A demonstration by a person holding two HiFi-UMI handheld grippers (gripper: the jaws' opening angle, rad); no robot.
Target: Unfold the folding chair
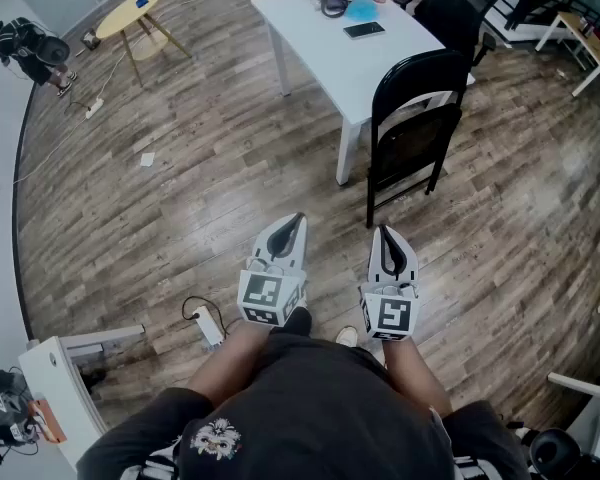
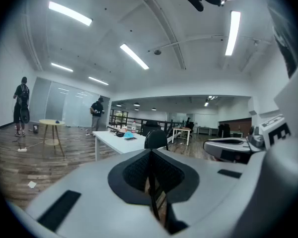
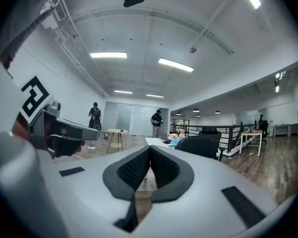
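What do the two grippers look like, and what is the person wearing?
Both the left gripper and the right gripper have white pointed shells with black textured pads. Each carries a cube with black-and-white square markers. The person wears a dark shirt.

Two grippers (image 1: 294, 220) (image 1: 386, 232), one folding chair (image 1: 416, 140), one white table (image 1: 325, 43), one round table (image 1: 128, 14).

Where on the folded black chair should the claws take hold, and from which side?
Likely the arched top rail of the folding chair, plus an edge of its seat panel, approached from the person's near side. It stands upright beside the white table, seat flat within the frame, top rail free.
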